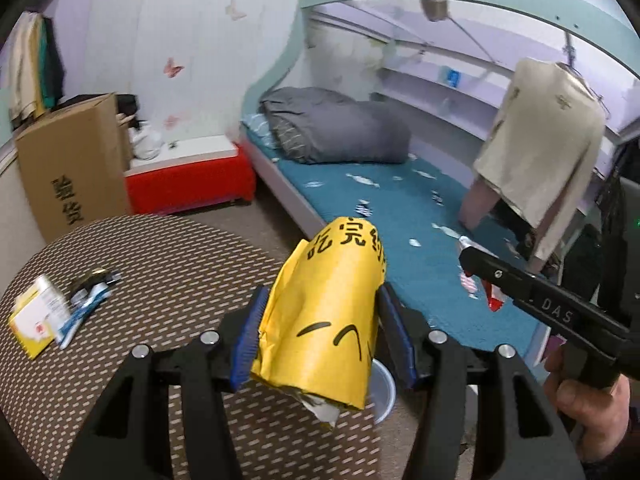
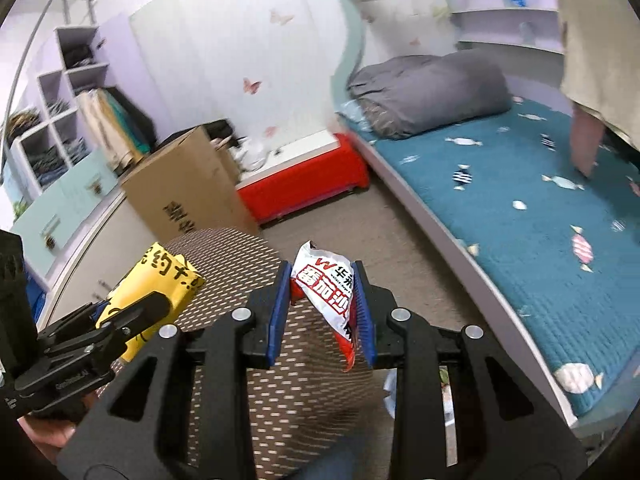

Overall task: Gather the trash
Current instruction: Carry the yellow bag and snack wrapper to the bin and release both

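Bed (image 1: 400, 208) with teal candy-print cover fills the right half of both views; grey rolled duvet (image 1: 340, 128) lies at its far end, upper centre. A beige garment (image 1: 548, 148) hangs over the bed at right of the left wrist view.

Round table (image 1: 160, 264) with brown dotted cloth takes the lower left of the left wrist view. Cardboard box (image 1: 72, 164) stands at left, beside a red-sided low cabinet (image 1: 188, 188).

Left gripper (image 1: 320, 340), bottom centre: blue pads pressed on both sides of a crumpled yellow wrapper (image 1: 328, 320) with black characters, held in the air over the table edge.

Right gripper (image 2: 322, 312), bottom centre of the right wrist view: fingers narrow, clamped on a white-and-red sauce packet (image 2: 328, 292), also held clear of the table.

Small boxes and packets (image 1: 52, 312) lie on the table at lower left, blurred. A white cup rim (image 1: 382, 392) shows below the yellow wrapper.
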The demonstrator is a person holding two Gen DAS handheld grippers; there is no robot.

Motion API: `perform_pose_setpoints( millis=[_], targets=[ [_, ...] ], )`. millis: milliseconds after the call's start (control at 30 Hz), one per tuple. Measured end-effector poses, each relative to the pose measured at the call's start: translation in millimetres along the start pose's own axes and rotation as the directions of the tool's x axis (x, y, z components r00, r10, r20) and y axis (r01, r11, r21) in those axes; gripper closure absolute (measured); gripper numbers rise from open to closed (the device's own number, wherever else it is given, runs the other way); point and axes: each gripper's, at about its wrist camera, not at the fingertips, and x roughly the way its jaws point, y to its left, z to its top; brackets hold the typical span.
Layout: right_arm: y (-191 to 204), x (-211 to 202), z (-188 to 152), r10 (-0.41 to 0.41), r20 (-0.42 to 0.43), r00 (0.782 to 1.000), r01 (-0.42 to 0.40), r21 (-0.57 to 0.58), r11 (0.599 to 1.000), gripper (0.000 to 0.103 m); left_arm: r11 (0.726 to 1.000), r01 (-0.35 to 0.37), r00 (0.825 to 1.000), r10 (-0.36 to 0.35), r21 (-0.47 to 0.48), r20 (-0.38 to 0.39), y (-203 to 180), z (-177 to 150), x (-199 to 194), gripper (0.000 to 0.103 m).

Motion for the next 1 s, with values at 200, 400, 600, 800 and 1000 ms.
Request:
perform_pose_setpoints(
  millis=[200,400,600,800,1000],
  targets=[
    [-57,-3,-1,-0.068,0.002,0.998,0.067,0.112,0.991,0.073,0.998,0.06,0.997,-0.058,0.025,-0.05,-40,3,34,0.048],
    [-102,18,-11,-0.099,-0.051,0.994,0.108,0.205,0.973,0.073,0.995,0.092,0.989,-0.087,0.042,-0.121,-72,-1,73,0.048],
    [-140,47,-34,-0.103,-0.125,0.987,0.135,0.285,0.949,0.073,0.993,0.09,0.974,-0.07,0.082,-0.214,-96,-16,120,0.048],
    [-164,77,-56,-0.089,-0.189,0.978,0.15,0.339,0.929,0.073,0.989,0.081,0.955,-0.041,0.125,-0.293,-113,-34,162,0.048],
    [-181,106,-71,-0.067,-0.244,0.968,0.159,0.385,0.909,0.071,0.982,0.08,0.928,-0.011,0.17,-0.373,-123,-50,201,0.044]
  ],
)
